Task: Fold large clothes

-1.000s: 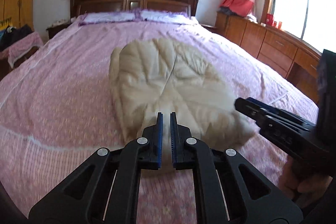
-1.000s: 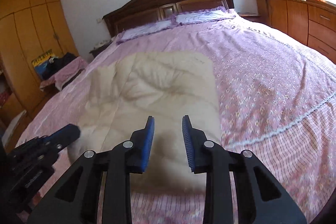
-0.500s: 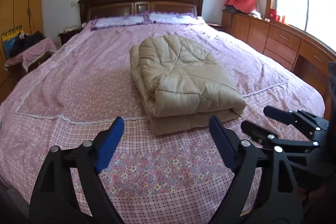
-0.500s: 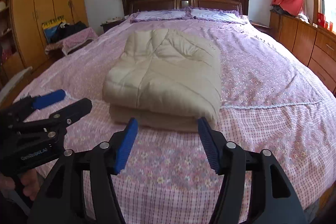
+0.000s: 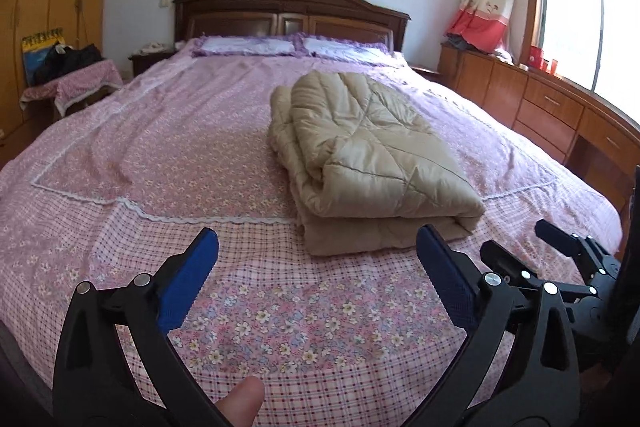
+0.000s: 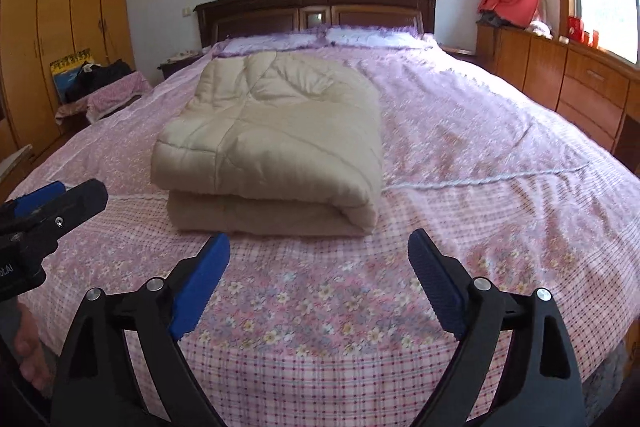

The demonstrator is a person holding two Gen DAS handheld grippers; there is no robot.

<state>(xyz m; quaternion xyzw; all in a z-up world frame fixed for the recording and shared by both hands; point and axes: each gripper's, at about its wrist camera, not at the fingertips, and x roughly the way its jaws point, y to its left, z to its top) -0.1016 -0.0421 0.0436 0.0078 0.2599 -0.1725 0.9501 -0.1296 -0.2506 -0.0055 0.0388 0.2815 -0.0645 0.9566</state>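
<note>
Left gripper (image 5: 316,279): jaws spread wide, nothing between the blue pads (image 5: 188,283); it hangs over the checked foot end of the bed, apart from the folded piece. In the right wrist view it shows at the left edge (image 6: 52,203).
Right gripper (image 6: 320,281): jaws likewise wide apart and empty, blue pads (image 6: 434,283) over the flowered border near the foot of the bed. From the left wrist view it appears at the far right (image 5: 560,259), beside the left gripper.
Thumb (image 5: 240,403): a fingertip shows at the bottom of the left wrist view, under the left gripper.
Beige quilted garment (image 6: 272,143): folded into a thick rectangular bundle of stacked layers, the rounded fold facing the foot of the bed. It lies flat on the bedspread, ahead of both grippers and touching neither; also seen in the left wrist view (image 5: 372,151).
Pink floral bedspread (image 5: 168,155): covers the whole bed, with a white lace seam running across just before the bundle's near edge.
Pillows (image 6: 320,39): two, with purple frills, at the head, against the dark wooden headboard (image 6: 316,3).
Wooden dresser (image 5: 560,111): along the right side, under the window.
Wardrobe (image 6: 60,27): along the left wall.
</note>
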